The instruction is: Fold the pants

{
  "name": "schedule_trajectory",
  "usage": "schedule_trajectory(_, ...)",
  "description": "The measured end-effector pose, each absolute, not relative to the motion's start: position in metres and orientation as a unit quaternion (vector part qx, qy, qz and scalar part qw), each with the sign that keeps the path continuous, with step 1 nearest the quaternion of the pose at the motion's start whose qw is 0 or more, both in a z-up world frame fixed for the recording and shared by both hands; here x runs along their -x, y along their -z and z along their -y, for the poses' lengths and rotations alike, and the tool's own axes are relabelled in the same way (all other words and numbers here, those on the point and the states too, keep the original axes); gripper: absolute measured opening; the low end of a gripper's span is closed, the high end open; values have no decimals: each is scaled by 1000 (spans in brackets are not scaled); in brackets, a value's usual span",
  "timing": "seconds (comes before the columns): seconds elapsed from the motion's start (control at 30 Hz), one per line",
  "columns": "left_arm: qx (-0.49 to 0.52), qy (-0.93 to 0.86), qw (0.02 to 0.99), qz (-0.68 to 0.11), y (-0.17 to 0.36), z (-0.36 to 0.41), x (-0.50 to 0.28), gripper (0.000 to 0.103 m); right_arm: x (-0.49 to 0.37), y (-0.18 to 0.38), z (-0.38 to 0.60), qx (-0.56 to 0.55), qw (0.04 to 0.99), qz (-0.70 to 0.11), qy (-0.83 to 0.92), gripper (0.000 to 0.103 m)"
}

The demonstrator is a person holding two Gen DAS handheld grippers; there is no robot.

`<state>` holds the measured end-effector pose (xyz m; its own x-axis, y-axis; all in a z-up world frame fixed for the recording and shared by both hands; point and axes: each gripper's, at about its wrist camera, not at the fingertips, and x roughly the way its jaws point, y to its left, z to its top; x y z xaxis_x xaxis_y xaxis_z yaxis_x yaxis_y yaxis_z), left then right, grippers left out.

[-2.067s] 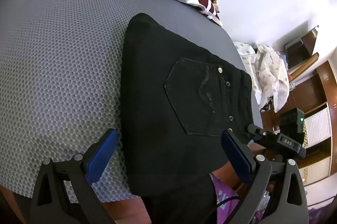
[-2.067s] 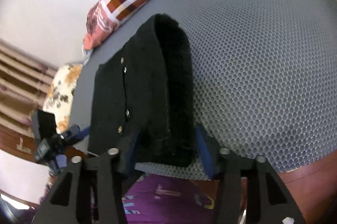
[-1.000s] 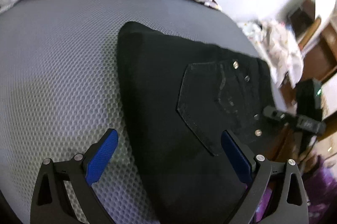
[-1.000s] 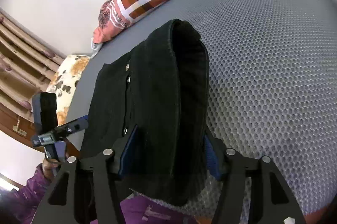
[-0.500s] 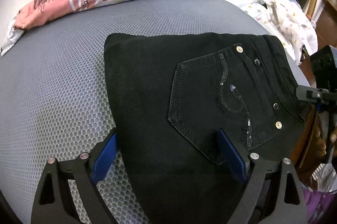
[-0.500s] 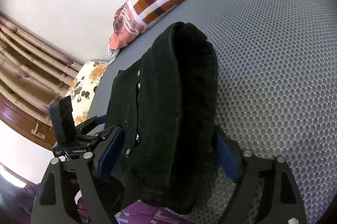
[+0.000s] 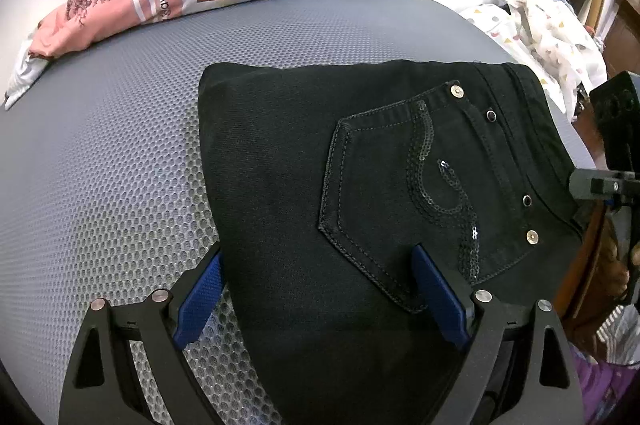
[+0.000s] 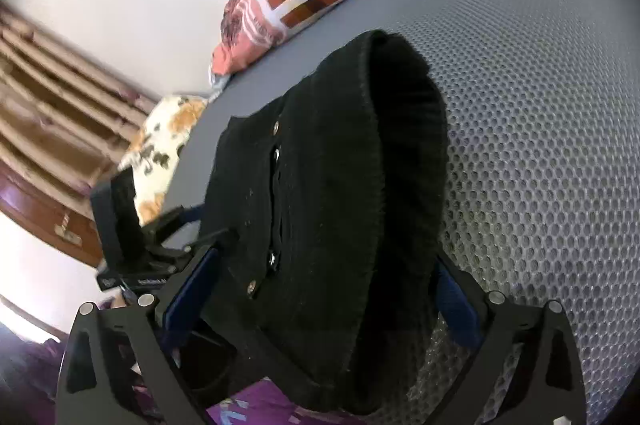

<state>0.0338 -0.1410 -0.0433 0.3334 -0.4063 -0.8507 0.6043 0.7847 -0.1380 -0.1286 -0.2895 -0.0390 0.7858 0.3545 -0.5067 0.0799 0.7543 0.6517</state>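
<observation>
Grey bed (image 7: 120, 153) carries folded pants (image 7: 320, 165); right claw (image 8: 320, 297) has just spread wide, releasing them; left claw (image 7: 316, 293) wide, straddling.

My left hand-held gripper (image 7: 316, 289): matte black angular frame, triangular cut-outs, blue textured pads (image 7: 198, 295), silver screw heads | my right hand-held gripper (image 8: 320, 289): same black frame, blue pads, silver screws | clothing: purple printed fabric (image 8: 256, 407) below
</observation>
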Motion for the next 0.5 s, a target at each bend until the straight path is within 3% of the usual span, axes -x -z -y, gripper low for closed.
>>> schedule_trajectory(0.07, -103, 310, 811, -485, 43, 142, -33, 90, 126, 39, 287, -332, 883, -322, -75, 91)
schedule_trajectory(0.1, -103, 310, 812, -484, 43, 142, -33, 90, 126, 38, 288, -327, 885, -325, -72, 80)
schedule_trajectory(0.13, -104, 310, 812, -483, 43, 142, -33, 90, 125, 38, 288, -322, 885, -329, -68, 58)
schedule_trajectory(0.17, -104, 311, 812, -482, 43, 142, -33, 90, 125, 40, 290, -321, 884, -335, -57, 48)
schedule_trajectory(0.37, -105, 311, 811, -484, 44, 144, -32, 90, 128, 42, 296, -335, 880, -332, -65, 42)
schedule_trajectory(0.5, -107, 311, 809, -486, 44, 145, -33, 90, 128, 45, 302, -344, 873, -338, -73, 49)
